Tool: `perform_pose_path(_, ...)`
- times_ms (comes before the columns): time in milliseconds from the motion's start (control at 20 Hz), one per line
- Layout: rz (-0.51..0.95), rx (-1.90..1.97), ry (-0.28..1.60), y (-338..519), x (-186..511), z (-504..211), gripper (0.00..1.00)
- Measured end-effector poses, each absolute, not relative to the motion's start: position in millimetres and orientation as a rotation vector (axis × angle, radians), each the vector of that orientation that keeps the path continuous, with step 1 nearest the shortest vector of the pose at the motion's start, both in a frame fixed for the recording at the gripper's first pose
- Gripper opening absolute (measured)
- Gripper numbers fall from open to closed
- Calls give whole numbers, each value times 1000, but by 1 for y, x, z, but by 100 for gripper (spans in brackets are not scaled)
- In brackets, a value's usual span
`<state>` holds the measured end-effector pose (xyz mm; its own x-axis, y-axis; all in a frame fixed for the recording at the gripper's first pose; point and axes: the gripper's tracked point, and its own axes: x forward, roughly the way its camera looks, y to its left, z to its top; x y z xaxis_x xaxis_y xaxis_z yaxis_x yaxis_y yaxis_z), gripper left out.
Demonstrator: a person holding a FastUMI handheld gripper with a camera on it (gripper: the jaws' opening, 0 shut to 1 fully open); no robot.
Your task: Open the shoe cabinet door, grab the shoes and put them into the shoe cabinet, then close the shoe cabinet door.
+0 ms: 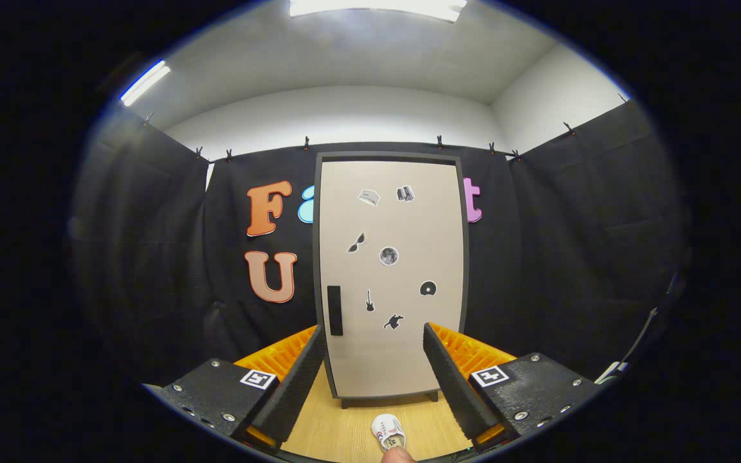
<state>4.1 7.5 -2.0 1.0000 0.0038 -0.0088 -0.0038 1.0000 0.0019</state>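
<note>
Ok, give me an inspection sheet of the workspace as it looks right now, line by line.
Surface: light wooden floor, bare around the shoe.
Job's things: shoe cabinet upright against the black cloth wall, door shut, dark handle on its left edge; one small white shoe on the floor in front of the cabinet, between the fingers.
Clutter: small stickers on the cabinet door; otherwise nothing seen.
Grippers: tool open, fingers wide apart, aimed at the cabinet, holding nothing; a fingertip shows just behind the shoe.
Cables: a cable at the far right.
Surroundings: black cloth wall, white ceiling, ceiling lights.
</note>
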Motion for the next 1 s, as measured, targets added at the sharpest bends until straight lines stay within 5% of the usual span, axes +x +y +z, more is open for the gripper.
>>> perform_pose_path(1000, -27, -3, 13, 64, 54, -14, 95)
